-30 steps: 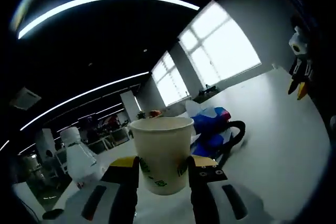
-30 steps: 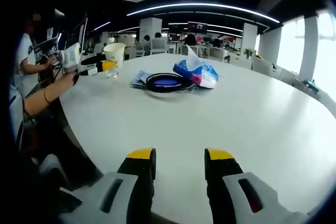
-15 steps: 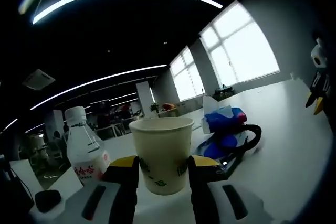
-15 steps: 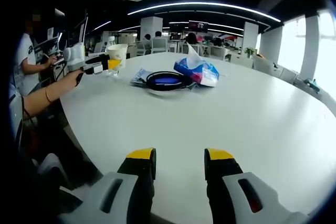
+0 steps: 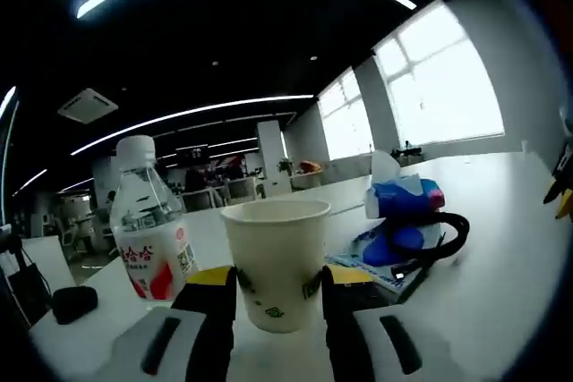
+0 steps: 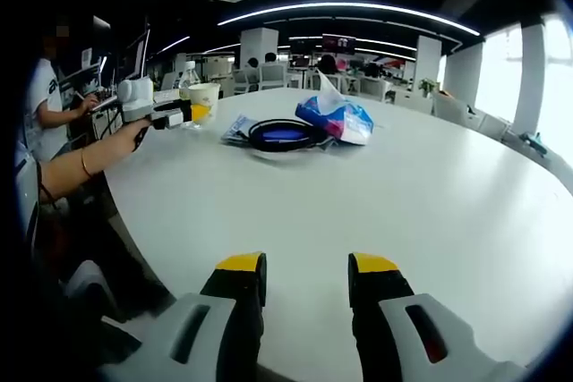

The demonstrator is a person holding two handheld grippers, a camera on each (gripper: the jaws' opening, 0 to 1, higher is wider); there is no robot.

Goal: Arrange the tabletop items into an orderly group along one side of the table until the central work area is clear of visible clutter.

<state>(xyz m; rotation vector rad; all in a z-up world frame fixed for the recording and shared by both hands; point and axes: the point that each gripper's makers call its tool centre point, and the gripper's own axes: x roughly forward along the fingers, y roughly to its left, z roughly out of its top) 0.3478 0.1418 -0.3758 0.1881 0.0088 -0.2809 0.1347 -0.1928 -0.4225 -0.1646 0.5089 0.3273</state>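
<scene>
My left gripper (image 5: 277, 285) is shut on a white paper cup (image 5: 276, 257) with green print, held upright. A clear water bottle (image 5: 150, 237) with a red label stands just left of the cup. Behind it to the right lie a blue tissue pack (image 5: 400, 199) and a looped black cable (image 5: 434, 241) on a blue booklet (image 5: 380, 272). In the right gripper view the cup (image 6: 204, 100) and left gripper (image 6: 166, 114) are at the table's far left edge. My right gripper (image 6: 307, 267) hangs open over the near edge of the white table (image 6: 403, 194).
The cable loop (image 6: 285, 136) and tissue pack (image 6: 337, 119) sit at the table's far middle. A small black object (image 5: 73, 303) lies left of the bottle. A person's forearm (image 6: 76, 165) reaches in from the left, and another person (image 6: 40, 87) sits behind.
The left gripper with the cup has sunk a little and drawn closer to the bottle. The left view has swung, so the bottle now looms larger. The right gripper has not moved.
</scene>
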